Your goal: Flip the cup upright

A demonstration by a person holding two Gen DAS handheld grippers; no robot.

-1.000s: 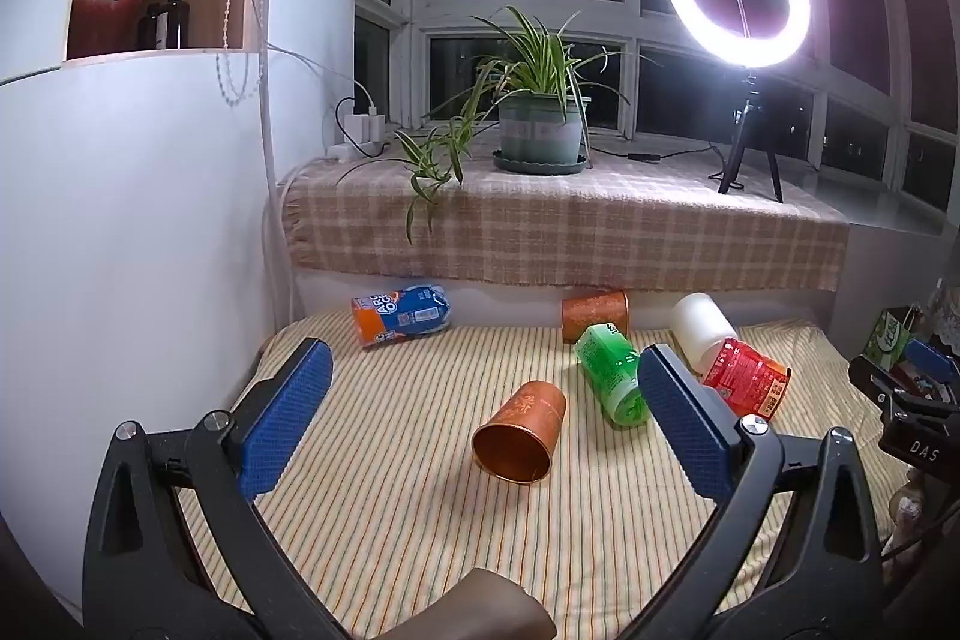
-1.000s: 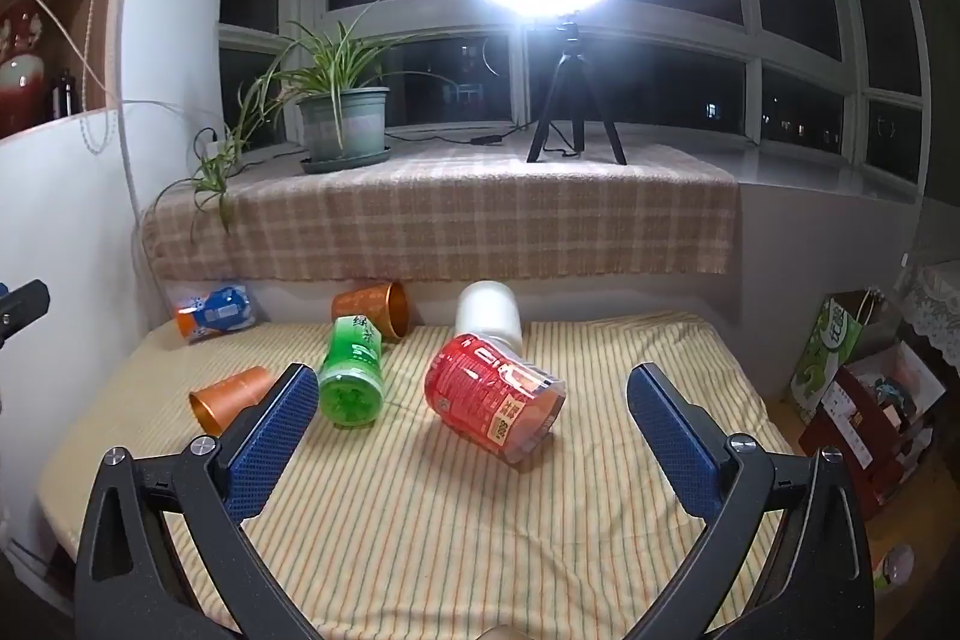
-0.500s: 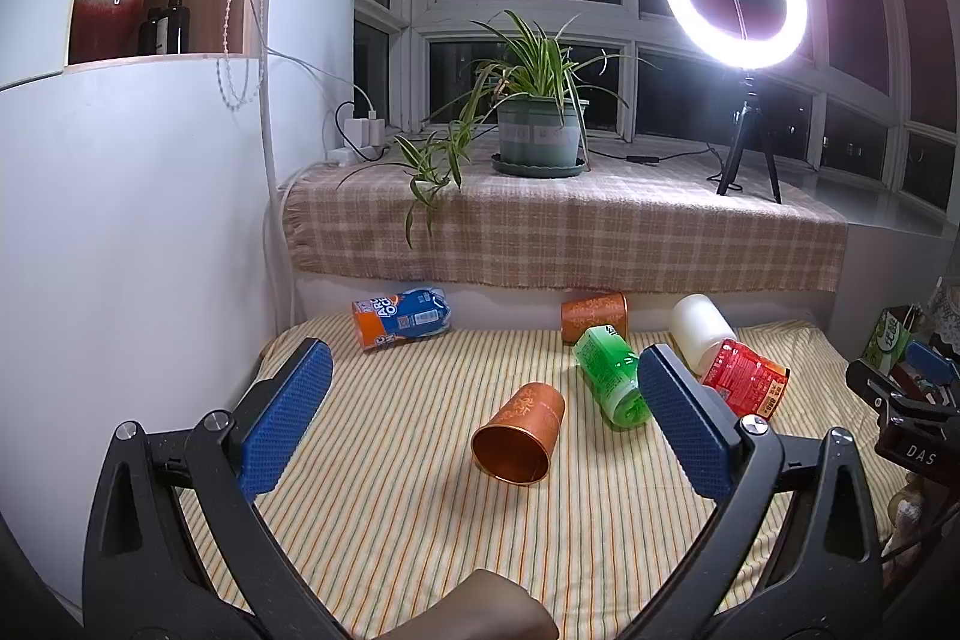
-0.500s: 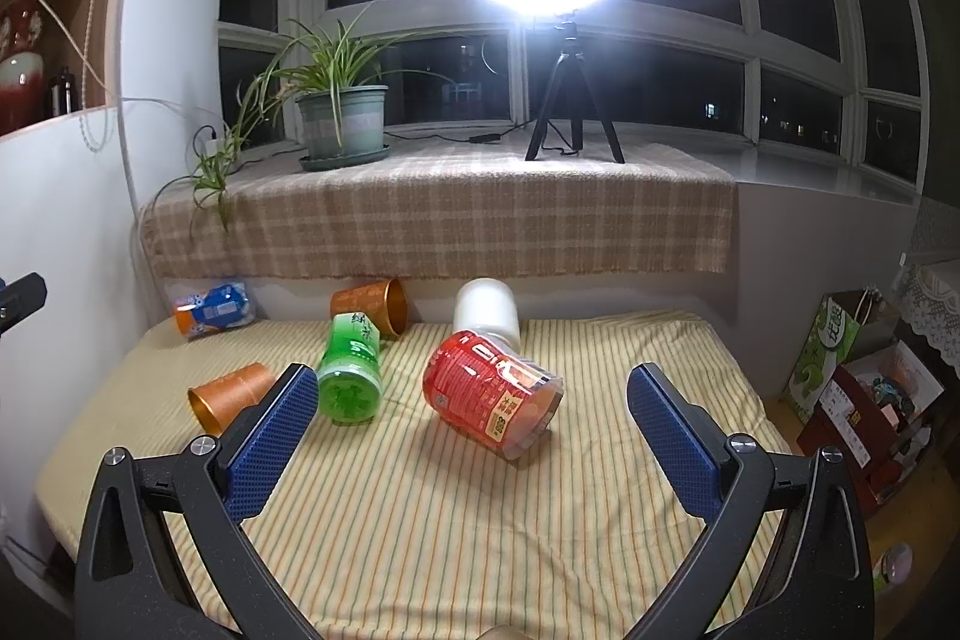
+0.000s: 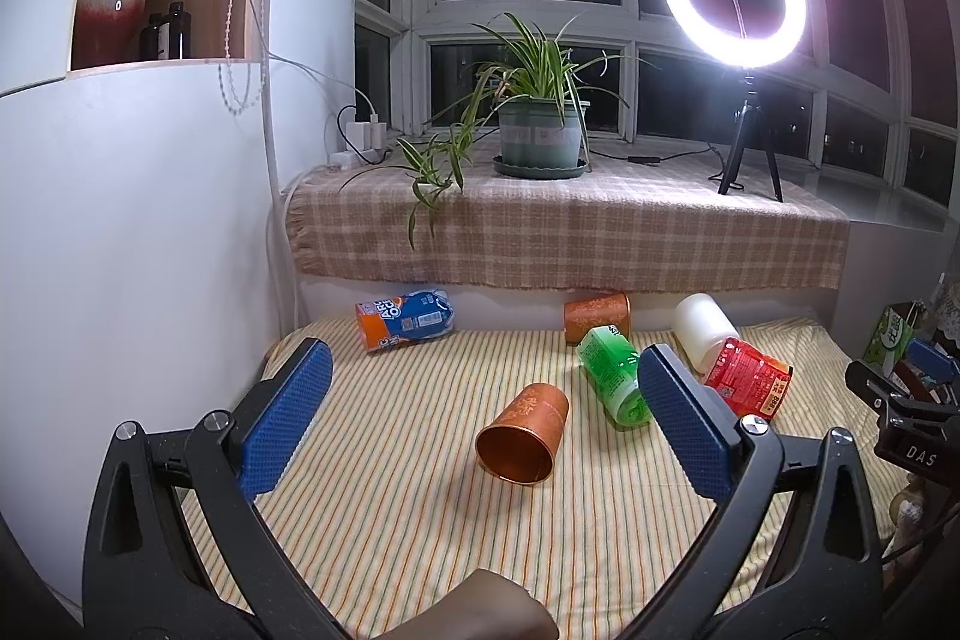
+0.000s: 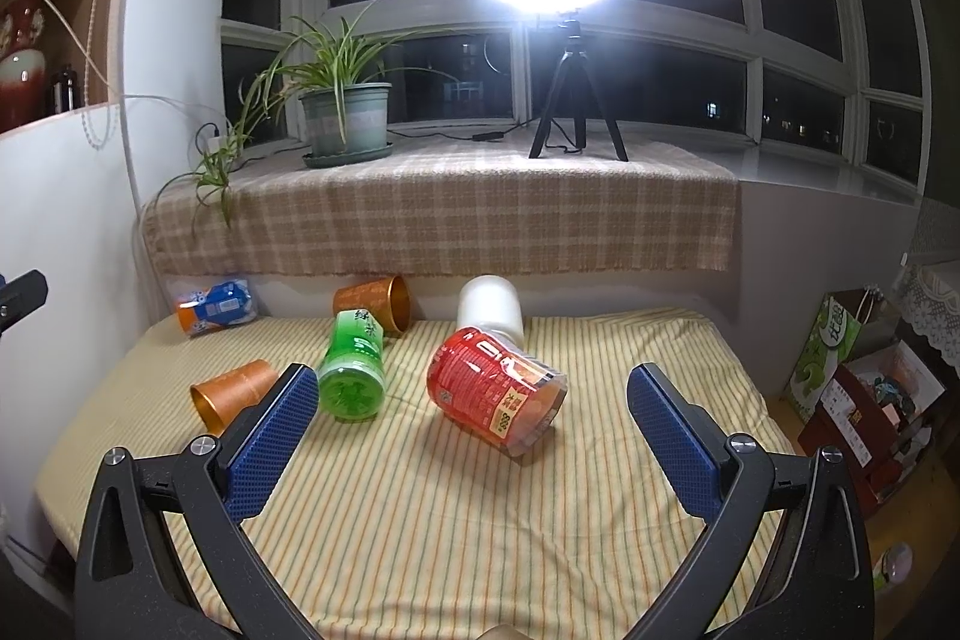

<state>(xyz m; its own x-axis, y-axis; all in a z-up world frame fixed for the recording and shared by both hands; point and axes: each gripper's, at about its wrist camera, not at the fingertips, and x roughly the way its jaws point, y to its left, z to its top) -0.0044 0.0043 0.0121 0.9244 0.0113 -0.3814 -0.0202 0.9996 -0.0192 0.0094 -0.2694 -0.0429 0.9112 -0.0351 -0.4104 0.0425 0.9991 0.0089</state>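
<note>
- We see six cups on their sides on the striped cloth (image 5: 420, 520), none yet upright; the task does not say which cup, so we judge by where each claw points.
- The left gripper (image 5: 480, 418) has its jaws spread wide and holds nothing. It frames the copper cup (image 5: 523, 430), which lies near the middle of the cloth with its open mouth toward us and its base pointing far.
- The right gripper (image 6: 474, 430) is also wide open and empty, and it frames the red cup (image 6: 498, 391), which lies with its clear end near and to the right, just in front of the white cup (image 6: 491, 304).
- Farther off lie the green cup (image 5: 612, 376), a second copper cup (image 5: 597, 315) by the far wall, and the blue and orange cup (image 5: 405, 319) at far left.
- We judge the copper cup light, stiff and smooth, likely thin metal or plastic, so it may roll or slip from the pads.
- We would take it across the body near the middle, pads on opposite sides of the wall, not on the thin rim.
- The red cup looks like thin plastic and may buckle under a hard squeeze; a gentle grip at mid-body suits it.
- The soft cloth may let a cup tip when set down.
</note>
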